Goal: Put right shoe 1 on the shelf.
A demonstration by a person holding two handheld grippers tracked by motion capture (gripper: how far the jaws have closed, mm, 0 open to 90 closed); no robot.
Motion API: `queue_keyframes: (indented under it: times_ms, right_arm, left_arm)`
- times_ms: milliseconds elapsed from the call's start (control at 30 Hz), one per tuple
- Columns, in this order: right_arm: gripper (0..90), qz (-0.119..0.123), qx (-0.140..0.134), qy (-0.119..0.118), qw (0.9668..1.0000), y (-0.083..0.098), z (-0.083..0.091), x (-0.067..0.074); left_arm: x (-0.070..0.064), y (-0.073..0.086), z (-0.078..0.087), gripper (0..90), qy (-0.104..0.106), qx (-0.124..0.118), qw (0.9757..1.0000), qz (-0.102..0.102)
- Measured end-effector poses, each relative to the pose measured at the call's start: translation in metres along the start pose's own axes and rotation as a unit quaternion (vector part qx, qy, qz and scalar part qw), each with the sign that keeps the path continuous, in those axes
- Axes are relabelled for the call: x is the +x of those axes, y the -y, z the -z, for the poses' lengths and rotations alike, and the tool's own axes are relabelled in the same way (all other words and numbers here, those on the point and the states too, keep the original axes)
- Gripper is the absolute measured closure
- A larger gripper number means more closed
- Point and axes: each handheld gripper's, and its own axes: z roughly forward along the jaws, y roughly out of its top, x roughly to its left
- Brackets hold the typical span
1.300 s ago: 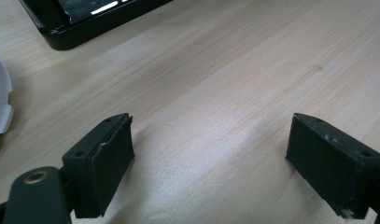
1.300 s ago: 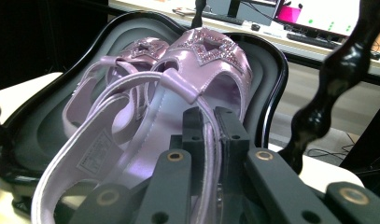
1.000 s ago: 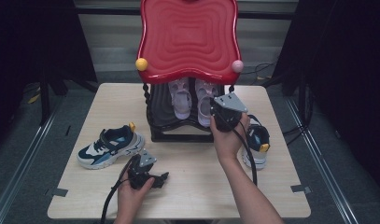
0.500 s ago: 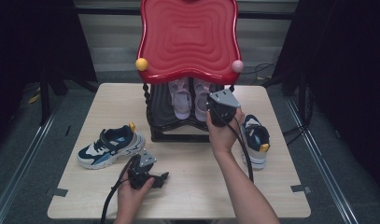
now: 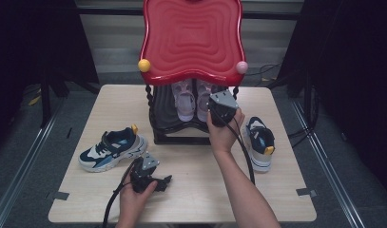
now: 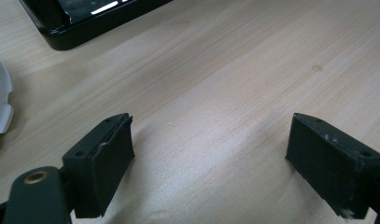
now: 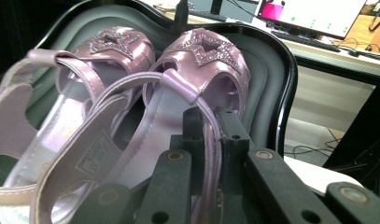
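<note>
High view: the right tongs reached under the red top of the shoe rack, onto its black lower tray, at the twelve o'clock side of the worktop. That tray held a pair of pink sandals. One blue-and-white sneaker lay at nine o'clock of the rack's base, and another sneaker at three o'clock, both on the worktop and outside the tray. The left tongs rested low at six o'clock, near the worktop's front edge, well apart from every shoe.

Left gripper view: the left tongs stood spread wide over bare wood, holding nothing, with the rack's black base at eleven o'clock.

Right gripper view: the right tongs were pressed together, pinching the heel strap of the right-hand sandal, which lay in the tray just beside its twin. To do this well, I judge the pull should run straight back and slightly up, so the strap does not slip free, the toe clears the tray's raised rim and the neighbouring sandal is not dragged along.
</note>
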Motion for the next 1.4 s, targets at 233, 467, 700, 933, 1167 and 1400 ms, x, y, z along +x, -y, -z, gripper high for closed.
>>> queue_keyframes:
  times_ms: [233,467,700,933,1167,1400]
  right_arm:
    - [83.5,-0.002,-0.012,0.011,0.9999,0.001,-0.006,0.002]
    - [83.4,0.001,-0.008,0.013,0.9999,0.007,-0.014,0.002]
    - [83.4,0.008,-0.007,0.006,0.9999,0.009,-0.019,0.006]
    - [83.4,0.007,-0.003,0.012,0.9999,0.01,-0.022,0.007]
    - [83.4,0.007,-0.005,0.009,0.9999,0.012,-0.024,0.008]
    - [83.0,0.031,-0.001,0.0,0.9995,0.014,-0.025,0.015]
  left_arm:
    - [0.0,0.0,0.0,14.4,-0.002,-0.001,1.0,0.001]
    - [-0.001,0.0,0.0,14.6,-0.005,-0.002,1.0,0.0]
    - [-0.001,0.0,0.0,14.6,-0.002,-0.001,1.0,0.002]
    - [-0.001,0.0,0.0,14.6,-0.002,-0.001,1.0,0.002]
    - [-0.001,0.0,0.0,14.6,-0.002,-0.001,1.0,0.003]
    - [-0.001,0.0,0.0,14.6,-0.003,-0.001,1.0,0.0]
